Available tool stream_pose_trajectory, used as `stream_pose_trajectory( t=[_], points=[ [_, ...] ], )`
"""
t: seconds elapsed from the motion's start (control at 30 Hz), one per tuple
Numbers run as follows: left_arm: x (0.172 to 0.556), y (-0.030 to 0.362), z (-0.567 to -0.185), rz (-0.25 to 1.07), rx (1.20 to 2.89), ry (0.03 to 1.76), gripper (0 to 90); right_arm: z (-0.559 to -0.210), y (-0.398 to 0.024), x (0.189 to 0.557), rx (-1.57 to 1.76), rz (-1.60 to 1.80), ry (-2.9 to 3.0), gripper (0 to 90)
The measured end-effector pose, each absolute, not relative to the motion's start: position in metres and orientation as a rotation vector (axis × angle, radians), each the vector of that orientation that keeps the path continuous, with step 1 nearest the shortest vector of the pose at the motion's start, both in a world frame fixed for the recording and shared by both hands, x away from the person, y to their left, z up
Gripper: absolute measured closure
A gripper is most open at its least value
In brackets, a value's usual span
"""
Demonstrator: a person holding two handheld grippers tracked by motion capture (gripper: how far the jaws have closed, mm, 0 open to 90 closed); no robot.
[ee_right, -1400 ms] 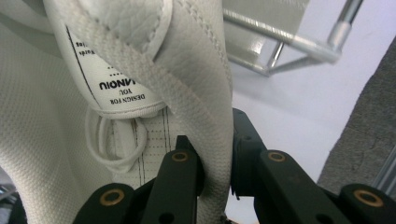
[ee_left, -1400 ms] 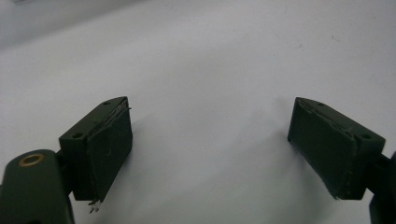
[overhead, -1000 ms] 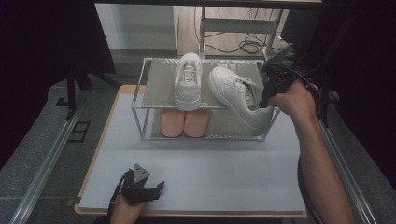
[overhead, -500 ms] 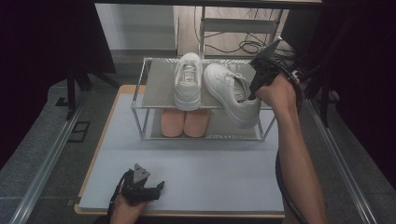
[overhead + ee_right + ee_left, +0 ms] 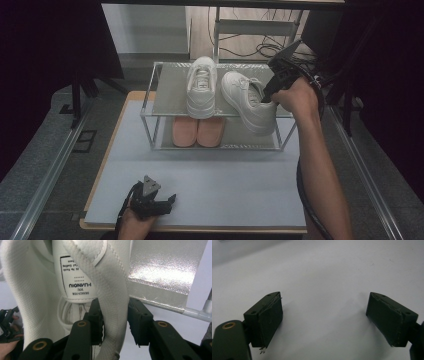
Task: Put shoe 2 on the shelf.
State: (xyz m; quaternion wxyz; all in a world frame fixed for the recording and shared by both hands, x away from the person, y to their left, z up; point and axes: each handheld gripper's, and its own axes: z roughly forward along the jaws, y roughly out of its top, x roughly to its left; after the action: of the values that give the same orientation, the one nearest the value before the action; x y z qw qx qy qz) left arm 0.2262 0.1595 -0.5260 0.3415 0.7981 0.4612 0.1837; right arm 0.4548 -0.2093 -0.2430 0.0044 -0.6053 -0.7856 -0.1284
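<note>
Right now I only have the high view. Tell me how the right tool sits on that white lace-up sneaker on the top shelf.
Observer: The right tool has the white lace-up sneaker's padded heel collar between its jaws, which have just been opening. I cannot tell whether the pads still touch it.
Operator: Confirm which way the shoe faces the tool.
Observer: Its opening faces the tool. A printed white tongue label shows upside down.
Operator: Report the other hand.
Observer: The left tool has its jaws wide apart with nothing between them, over the bare pale table top.
</note>
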Motion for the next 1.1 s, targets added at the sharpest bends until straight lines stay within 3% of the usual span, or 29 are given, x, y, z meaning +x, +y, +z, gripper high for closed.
stream_pose_trajectory(
  t=[0.2, 1.1],
  points=[
    [0.226, 0.16, -0.526, 0.48, 2.077, 1.198, 13.8, -0.24, -0.207, 0.453, -1.834, -0.447, -2.515, 55.3],
    [0.226, 0.159, -0.526, 0.482, 2.075, 1.199, 13.9, -0.201, -0.256, 0.419, -1.72, -0.969, -2.552, 54.1]
  ],
)
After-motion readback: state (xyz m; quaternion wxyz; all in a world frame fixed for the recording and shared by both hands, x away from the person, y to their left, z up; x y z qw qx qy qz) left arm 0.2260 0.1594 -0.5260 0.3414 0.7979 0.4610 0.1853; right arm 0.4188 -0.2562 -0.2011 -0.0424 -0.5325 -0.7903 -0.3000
